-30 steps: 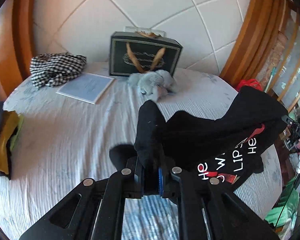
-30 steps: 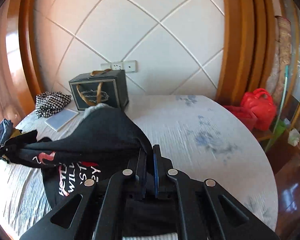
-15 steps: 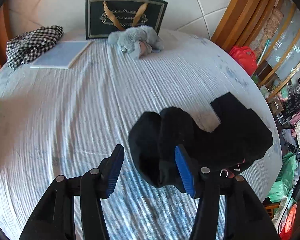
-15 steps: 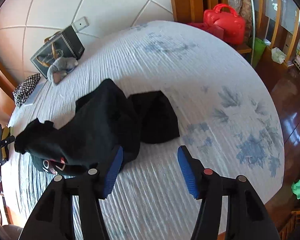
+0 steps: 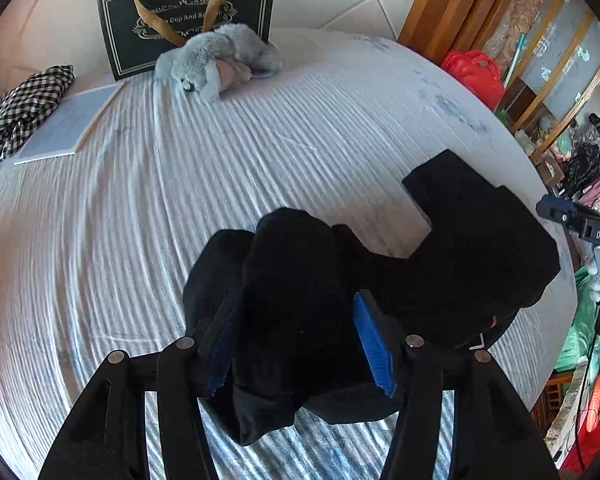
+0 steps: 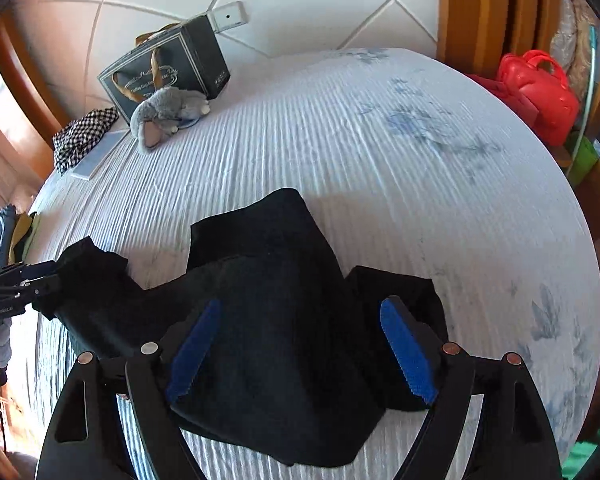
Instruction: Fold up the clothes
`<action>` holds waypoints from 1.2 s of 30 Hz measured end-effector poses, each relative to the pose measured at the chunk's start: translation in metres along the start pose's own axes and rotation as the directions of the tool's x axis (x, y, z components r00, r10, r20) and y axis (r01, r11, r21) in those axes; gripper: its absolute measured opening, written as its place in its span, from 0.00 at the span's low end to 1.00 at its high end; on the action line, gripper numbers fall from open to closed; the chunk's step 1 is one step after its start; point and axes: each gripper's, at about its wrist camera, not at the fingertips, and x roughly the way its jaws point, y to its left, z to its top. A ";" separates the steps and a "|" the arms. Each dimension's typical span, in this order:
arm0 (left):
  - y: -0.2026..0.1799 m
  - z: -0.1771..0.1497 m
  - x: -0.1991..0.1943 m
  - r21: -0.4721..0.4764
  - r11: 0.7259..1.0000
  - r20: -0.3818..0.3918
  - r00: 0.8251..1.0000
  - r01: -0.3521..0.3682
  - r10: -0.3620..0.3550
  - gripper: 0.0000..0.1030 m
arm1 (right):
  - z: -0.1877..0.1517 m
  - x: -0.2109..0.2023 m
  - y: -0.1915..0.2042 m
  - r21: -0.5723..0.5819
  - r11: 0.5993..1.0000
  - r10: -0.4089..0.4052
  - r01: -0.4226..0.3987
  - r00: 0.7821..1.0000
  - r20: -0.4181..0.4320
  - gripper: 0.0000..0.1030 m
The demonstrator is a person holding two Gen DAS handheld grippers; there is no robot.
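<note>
1. A black shirt (image 5: 452,248) is seen bunched on the bed (image 5: 180,184).
2. The left claw (image 5: 296,344) is held spread, cloth between its pads but unpinched; the right claw (image 6: 300,344) is opening over another fold.
3. The laying-out step is judged in hand; flattening is called for next.
4. A red bag (image 6: 540,92) is shown fully only in the right view.

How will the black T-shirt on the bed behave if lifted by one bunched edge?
Likely floppy: the black cotton T-shirt lies in soft humps and folds. Probably light, since it barely dents the white ribbed bedspread. It would likely drape and unfold rather than hold shape.
</note>
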 end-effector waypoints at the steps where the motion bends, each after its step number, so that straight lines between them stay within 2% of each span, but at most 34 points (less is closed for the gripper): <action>1: -0.002 -0.002 0.006 0.010 1.000 -0.006 1.000 -0.021 0.021 0.55 | 0.004 0.008 0.003 -0.010 1.000 0.006 -0.006 1.000 -0.011 0.80; 2: -0.002 -0.003 0.009 0.010 0.999 -0.010 0.999 -0.040 0.040 0.53 | 0.007 0.015 0.005 -0.019 1.000 0.011 -0.012 1.000 -0.023 0.80; 3: -0.002 -0.004 0.011 0.010 0.998 -0.014 0.998 -0.059 0.059 0.33 | 0.011 0.023 0.008 -0.029 0.999 0.017 -0.018 0.999 -0.035 0.80; 5: 0.001 -0.005 0.013 -0.008 0.997 -0.017 0.997 -0.078 0.078 0.09 | 0.014 0.041 0.009 -0.019 0.999 0.025 -0.027 0.996 -0.087 0.80; 6: 0.003 -0.004 0.009 -0.021 0.996 -0.004 0.996 -0.085 0.085 0.05 | 0.011 0.047 0.012 -0.031 0.999 0.015 -0.019 0.994 -0.105 0.75; 7: 0.005 -0.003 0.005 -0.035 0.995 0.009 0.996 -0.092 0.092 0.05 | 0.009 0.052 0.015 -0.044 0.999 0.005 -0.011 0.992 -0.123 0.37; 8: 0.007 0.000 -0.002 -0.048 0.993 0.028 0.994 -0.107 0.108 0.04 | 0.007 0.058 0.019 -0.057 0.998 -0.005 -0.003 0.990 -0.139 0.10; 11: 0.010 0.020 -0.032 -0.063 0.988 0.119 0.982 -0.142 0.148 0.03 | 0.011 0.035 0.033 -0.143 0.989 -0.047 0.041 0.998 -0.043 0.08; 14: 0.013 0.051 -0.062 -0.071 0.986 0.210 0.964 -0.153 0.164 0.03 | 0.041 -0.011 0.039 -0.187 0.977 -0.080 0.106 0.986 0.143 0.07; 15: 0.014 0.068 -0.070 -0.063 0.986 0.243 0.955 -0.157 0.168 0.03 | 0.057 -0.025 0.039 -0.188 0.974 -0.088 0.128 0.975 0.205 0.07; 19: 0.022 0.158 -0.087 -0.078 0.978 0.356 0.911 -0.195 0.210 0.06 | 0.147 -0.041 0.030 -0.168 0.970 -0.105 0.174 0.928 0.358 0.07; 20: 0.027 0.181 -0.083 -0.090 0.974 0.352 0.908 -0.208 0.227 0.09 | 0.170 -0.045 0.028 -0.161 0.969 -0.109 0.186 0.913 0.393 0.13; 21: 0.032 0.204 -0.080 -0.102 0.970 0.349 0.905 -0.221 0.243 0.24 | 0.187 -0.040 0.025 -0.141 0.969 -0.132 0.203 0.908 0.399 0.24; 22: 0.036 0.227 -0.076 -0.114 0.966 0.346 0.902 -0.234 0.259 0.36 | 0.205 -0.035 0.022 -0.122 0.968 -0.155 0.220 0.902 0.403 0.56; 23: 0.041 0.237 -0.073 -0.117 0.965 0.334 0.905 -0.237 0.263 0.55 | 0.223 -0.031 0.018 -0.102 0.966 -0.176 0.236 0.896 0.407 0.71; 24: 0.045 0.247 -0.069 -0.120 0.963 0.321 0.909 -0.240 0.266 0.56 | 0.230 -0.029 0.013 -0.078 0.971 -0.176 0.224 0.901 0.397 0.77; 25: 0.048 0.248 -0.066 -0.117 0.962 0.311 0.911 -0.247 0.272 0.56 | 0.232 -0.029 0.008 -0.058 0.980 -0.153 0.190 0.908 0.391 0.76; 29: 0.055 0.209 -0.047 -0.096 0.970 0.236 0.941 -0.224 0.241 0.56 | 0.198 -0.029 -0.014 -0.025 0.993 -0.103 0.118 0.933 0.344 0.76; 32: 0.053 0.159 -0.031 -0.107 0.976 0.167 0.964 -0.190 0.206 0.56 | 0.145 -0.024 -0.037 0.003 0.993 -0.112 0.116 0.953 0.281 0.76; 36: 0.060 0.085 -0.015 -0.144 0.977 0.090 0.981 -0.158 0.172 0.56 | 0.070 -0.016 -0.067 0.073 0.989 -0.139 0.127 0.973 0.183 0.77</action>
